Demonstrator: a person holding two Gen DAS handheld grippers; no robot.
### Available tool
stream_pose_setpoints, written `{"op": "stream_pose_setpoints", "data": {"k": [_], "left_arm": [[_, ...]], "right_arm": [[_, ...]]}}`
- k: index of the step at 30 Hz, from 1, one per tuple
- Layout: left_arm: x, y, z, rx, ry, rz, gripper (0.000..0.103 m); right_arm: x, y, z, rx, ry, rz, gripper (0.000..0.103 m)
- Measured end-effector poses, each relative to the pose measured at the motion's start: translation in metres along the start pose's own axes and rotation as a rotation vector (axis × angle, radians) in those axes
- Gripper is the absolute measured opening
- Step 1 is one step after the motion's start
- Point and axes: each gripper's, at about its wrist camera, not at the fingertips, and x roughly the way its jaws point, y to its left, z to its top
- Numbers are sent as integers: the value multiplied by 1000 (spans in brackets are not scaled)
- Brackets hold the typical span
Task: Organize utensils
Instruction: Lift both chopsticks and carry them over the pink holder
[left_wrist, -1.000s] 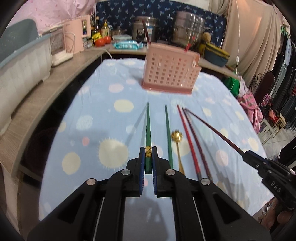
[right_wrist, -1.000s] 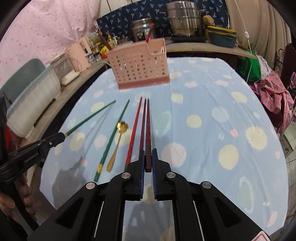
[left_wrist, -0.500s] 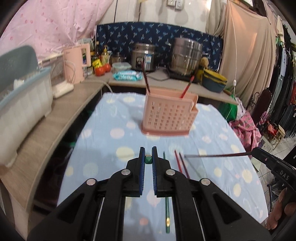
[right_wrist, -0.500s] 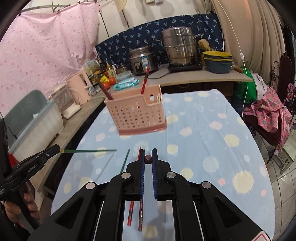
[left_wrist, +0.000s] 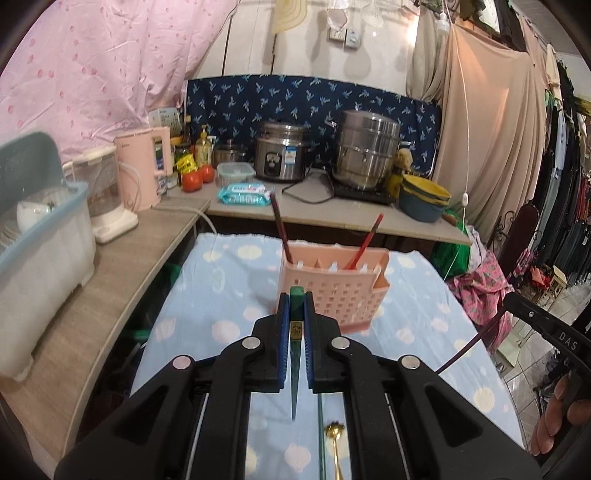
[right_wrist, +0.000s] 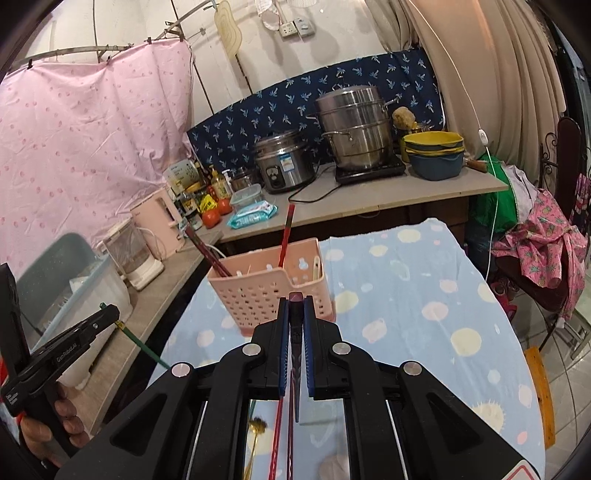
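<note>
In the left wrist view my left gripper (left_wrist: 296, 306) is shut on a green chopstick (left_wrist: 294, 369), which hangs tip down above the table. The pink slotted basket (left_wrist: 343, 295) stands just beyond it and holds a dark chopstick (left_wrist: 279, 229) and a red chopstick (left_wrist: 365, 240). In the right wrist view my right gripper (right_wrist: 295, 314) is shut on a dark maroon chopstick (right_wrist: 296, 369), also hanging tip down before the basket (right_wrist: 258, 295). A second green chopstick (left_wrist: 320, 435), a gold spoon (left_wrist: 334, 435) and a red chopstick (right_wrist: 276, 435) lie on the spotted blue tablecloth (right_wrist: 406, 314).
A wooden counter (left_wrist: 110, 266) runs along the left with a plastic dish bin (left_wrist: 40, 236) and a pink kettle (left_wrist: 142, 170). Pots, a rice cooker (left_wrist: 280, 157) and bowls stand on the back counter. Clothes and a chair crowd the right side.
Both grippers have lifted off the table, each with its chopstick. The chopsticks swung from lying forward to hanging tip down. The basket now sits level with the fingertips.
</note>
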Motion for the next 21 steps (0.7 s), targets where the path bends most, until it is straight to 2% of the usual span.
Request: {"op": "stream_pose_setpoints", "data": {"k": [5, 17, 21], "left_arm": [[2, -5, 29, 0, -48, -24, 7], [8, -21, 122, -12, -248, -54, 7], [25, -14, 137, -34, -263, -54, 7]], "right_arm": [[2, 7, 25, 6, -36, 37, 7], [12, 30, 112, 23, -224, 90, 7], [29, 33, 128, 18, -255, 96, 7]]}}
